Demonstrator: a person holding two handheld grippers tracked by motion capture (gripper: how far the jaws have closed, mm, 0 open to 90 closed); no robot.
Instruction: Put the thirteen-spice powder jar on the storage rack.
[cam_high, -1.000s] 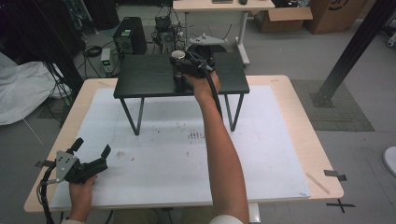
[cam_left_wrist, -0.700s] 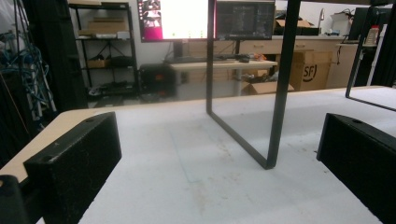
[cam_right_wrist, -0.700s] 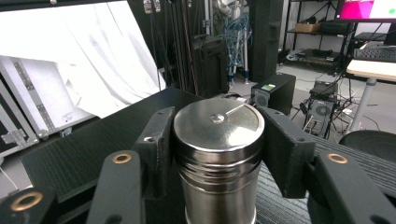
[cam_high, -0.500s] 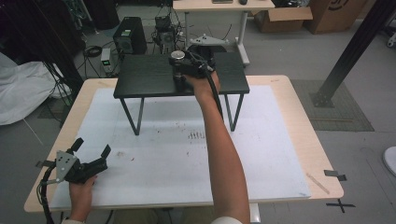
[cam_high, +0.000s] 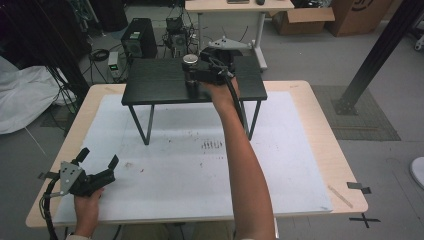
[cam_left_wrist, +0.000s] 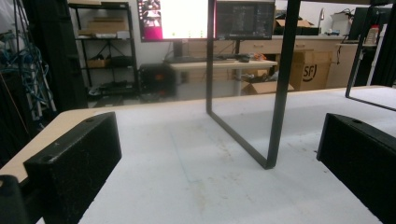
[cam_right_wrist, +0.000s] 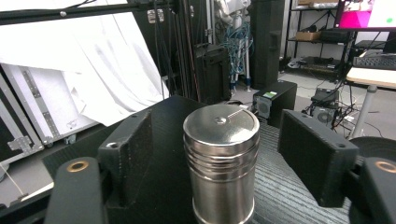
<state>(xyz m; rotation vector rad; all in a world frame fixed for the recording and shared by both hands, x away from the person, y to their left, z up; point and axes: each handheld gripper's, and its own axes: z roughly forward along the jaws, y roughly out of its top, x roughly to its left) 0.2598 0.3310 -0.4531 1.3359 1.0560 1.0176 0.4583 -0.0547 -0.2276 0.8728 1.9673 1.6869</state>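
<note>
On the black raised stand (cam_high: 165, 82) at the far side of the surface (cam_high: 310, 115), a steel canister (cam_right_wrist: 221, 163) stands upright, its lid on. The right claw (cam_right_wrist: 219, 154) brackets it, and its jaws have just been opening: a clear gap shows on each side, so the pads (cam_right_wrist: 128, 149) no longer press on the metal. In the high view the canister (cam_high: 190, 67) sits near the middle of the stand's top, with the right claw (cam_high: 192, 80) level around it.

The main risk, as I judge it, lies in the pull-back. The canister is tall for its base and its wall is smooth, so a jaw that drifts sideways while the hand retreats could clip it and tip it or push it along the ribbed top. A fall from the stand would send it rolling onto the white mat (cam_high: 200, 170) below. The trailing cable could also drag across the top.

Well apart, near the front left corner, the left claw (cam_high: 97, 165) rests with jaws wide and nothing between them; it poses no hazard there.
</note>
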